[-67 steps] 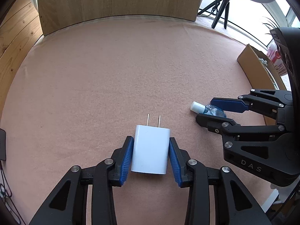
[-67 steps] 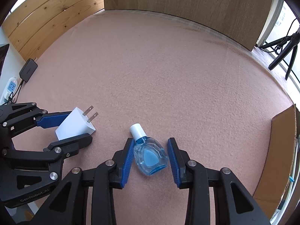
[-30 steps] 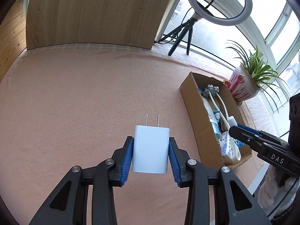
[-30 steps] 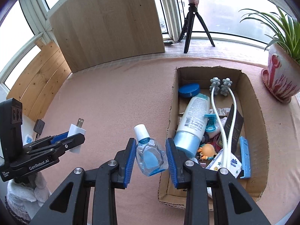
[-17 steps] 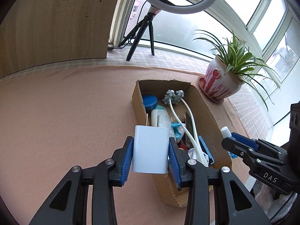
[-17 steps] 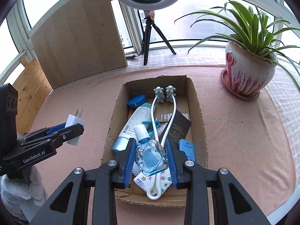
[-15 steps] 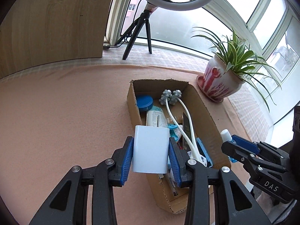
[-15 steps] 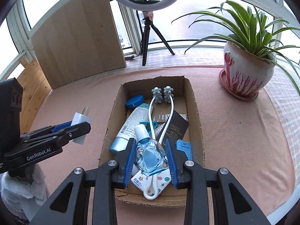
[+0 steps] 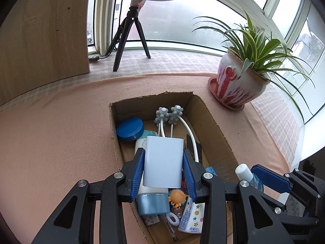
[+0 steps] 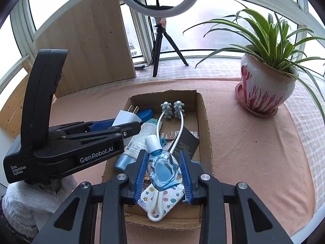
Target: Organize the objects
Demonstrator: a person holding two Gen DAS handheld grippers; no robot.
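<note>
My left gripper [image 9: 163, 170] is shut on a white plug charger [image 9: 163, 161], held above the open cardboard box [image 9: 215, 126]. From the right wrist view the same charger [image 10: 125, 118] shows its prongs over the box's left side, in the left gripper [image 10: 126, 125]. My right gripper [image 10: 162, 171] is shut on a small clear blue bottle [image 10: 163, 165] with a white cap, above the near end of the box [image 10: 204, 109]. In the left wrist view the bottle [image 9: 245, 173] and right gripper [image 9: 255, 178] sit at the lower right.
The box holds a blue-capped tube [image 10: 136, 144], a blue lid [image 9: 130, 129], a white massager with grey knobs [image 9: 169, 114], a tissue pack [image 10: 160, 201] and small items. A potted plant [image 10: 266, 83] stands right of it. A ring light tripod [image 10: 160, 40] and wooden board [image 10: 91, 44] stand behind. A gloved hand [image 10: 26, 205] holds the left gripper.
Both grippers swung from the bare pink mat over to the box. The left one with the charger moved last, coming in over the box; the right one with the bottle has held still lately.
</note>
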